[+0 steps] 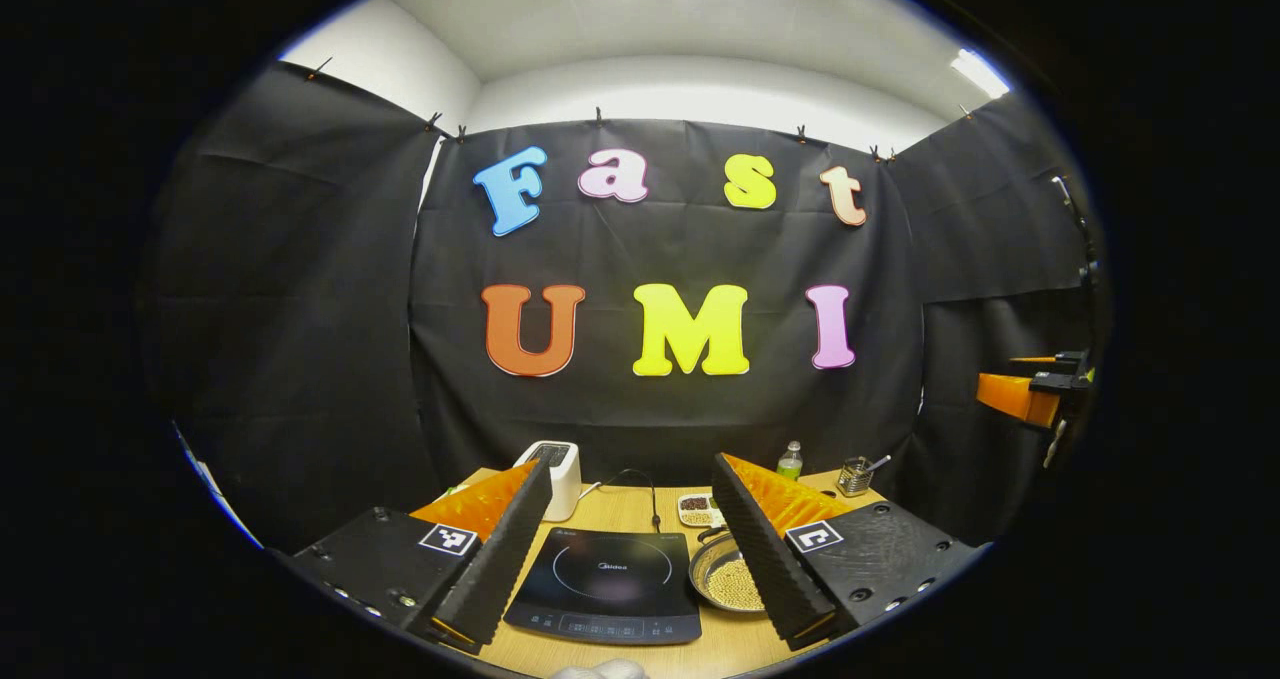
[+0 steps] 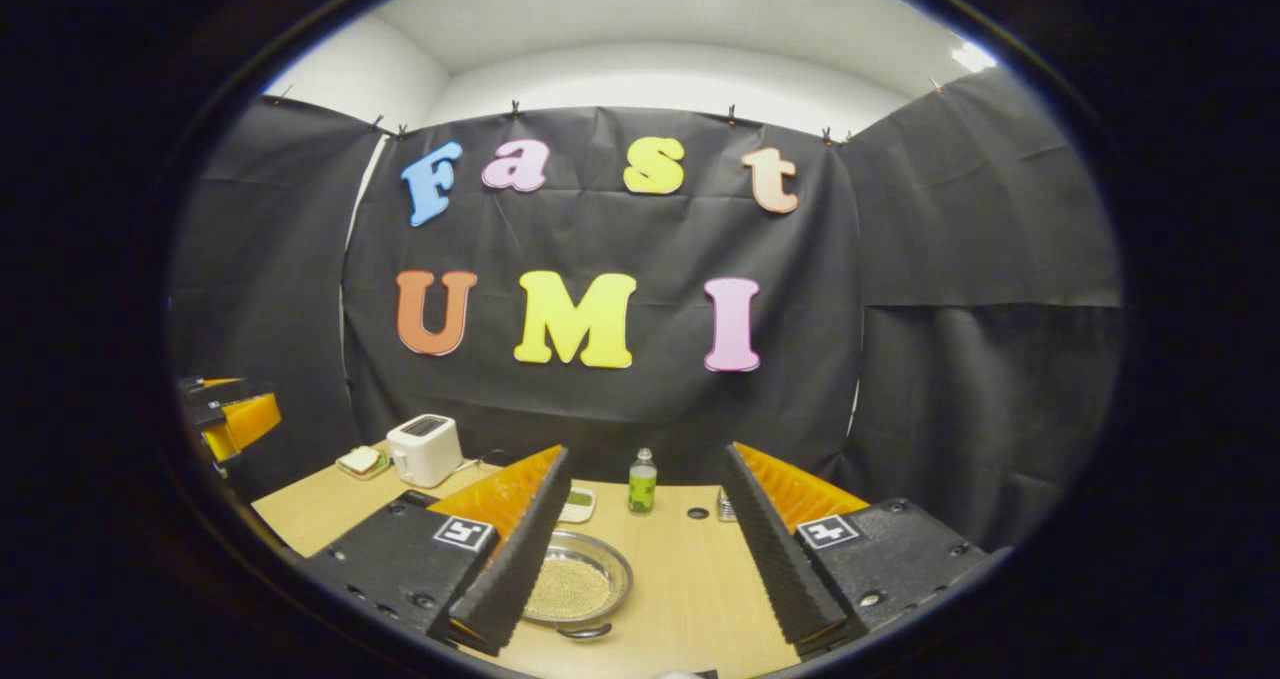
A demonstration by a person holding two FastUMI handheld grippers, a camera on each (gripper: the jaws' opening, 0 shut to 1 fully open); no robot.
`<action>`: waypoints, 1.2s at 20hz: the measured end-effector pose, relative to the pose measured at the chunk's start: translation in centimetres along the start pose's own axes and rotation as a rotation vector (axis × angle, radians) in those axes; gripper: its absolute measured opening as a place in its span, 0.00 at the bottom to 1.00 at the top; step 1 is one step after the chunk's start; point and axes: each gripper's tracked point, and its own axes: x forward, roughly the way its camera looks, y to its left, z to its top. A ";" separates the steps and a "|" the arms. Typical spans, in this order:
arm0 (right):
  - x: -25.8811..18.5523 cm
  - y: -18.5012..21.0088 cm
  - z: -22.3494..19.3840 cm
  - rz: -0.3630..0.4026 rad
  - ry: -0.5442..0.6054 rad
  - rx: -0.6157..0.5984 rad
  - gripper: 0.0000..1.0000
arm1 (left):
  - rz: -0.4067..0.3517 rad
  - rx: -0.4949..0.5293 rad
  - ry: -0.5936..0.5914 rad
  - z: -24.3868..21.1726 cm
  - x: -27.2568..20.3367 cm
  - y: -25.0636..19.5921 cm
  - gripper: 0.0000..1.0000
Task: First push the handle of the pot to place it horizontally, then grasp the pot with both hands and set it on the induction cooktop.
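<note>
wooden table (image 2: 690, 579) holds pot (image 2: 575, 587) beside induction cooktop (image 1: 607, 584); left gripper (image 1: 630, 549) and right gripper (image 2: 640, 559) both released, above it.

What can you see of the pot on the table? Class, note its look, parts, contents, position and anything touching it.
The pot is a shallow, round, shiny metal pan, open with no lid, holding a layer of small pale grains. In the right gripper view a short dark handle juts from its near rim. It sits flat on the wooden table, beside the black cooktop, not on it. In the left gripper view one finger hides part of it. Nothing grips it.
</note>
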 end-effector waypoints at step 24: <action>-1.2 6.6 -23.1 0.265 0.475 -0.026 0.04 | -0.018 -0.013 0.043 -2.3 -1.3 -1.2 0.96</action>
